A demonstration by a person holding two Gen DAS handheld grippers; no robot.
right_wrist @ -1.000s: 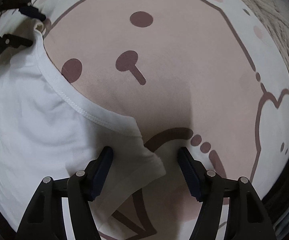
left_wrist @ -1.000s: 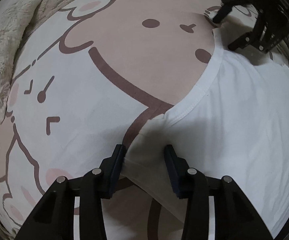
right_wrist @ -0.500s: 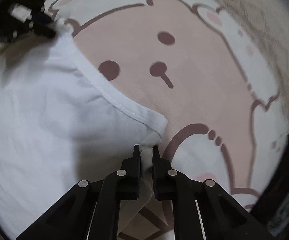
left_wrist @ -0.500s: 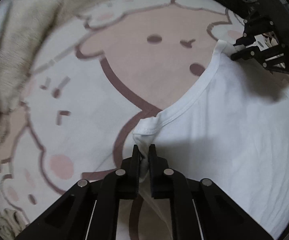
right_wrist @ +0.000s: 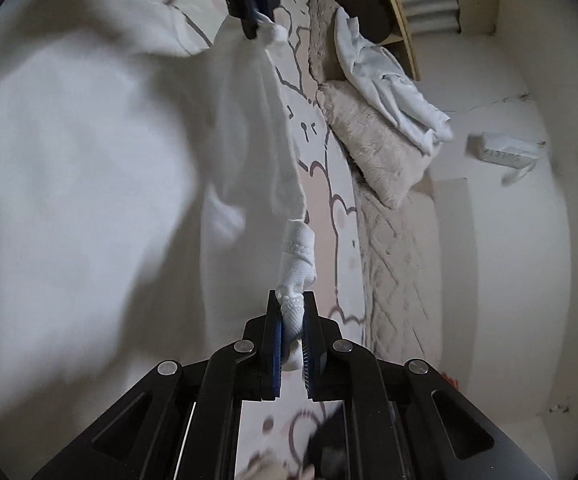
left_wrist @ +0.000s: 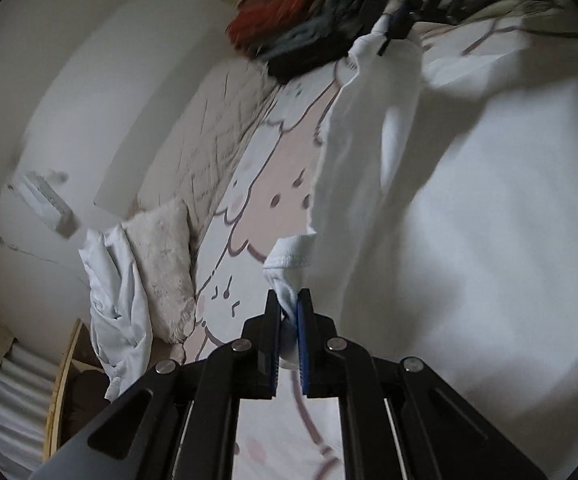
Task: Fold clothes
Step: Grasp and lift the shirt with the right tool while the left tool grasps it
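left claw: clamped on a white shirt corner
right claw: clamped on the other corner
shirt edge: stretched between both claws, body hanging over the bed

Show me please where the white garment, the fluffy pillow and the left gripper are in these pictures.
white garment (left_wrist: 489, 240): left wrist view, on its broad hanging body.
fluffy pillow (right_wrist: 373, 148): right wrist view, on its furry face.
left gripper (left_wrist: 288, 308): left wrist view, between the fingertips clamped on the garment's hem.

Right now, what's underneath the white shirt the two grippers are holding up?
Beside the lifted white shirt, the cartoon-print bedsheet shows, running on toward a fluffy pillow. The shirt covers whatever lies directly beneath its hanging body.
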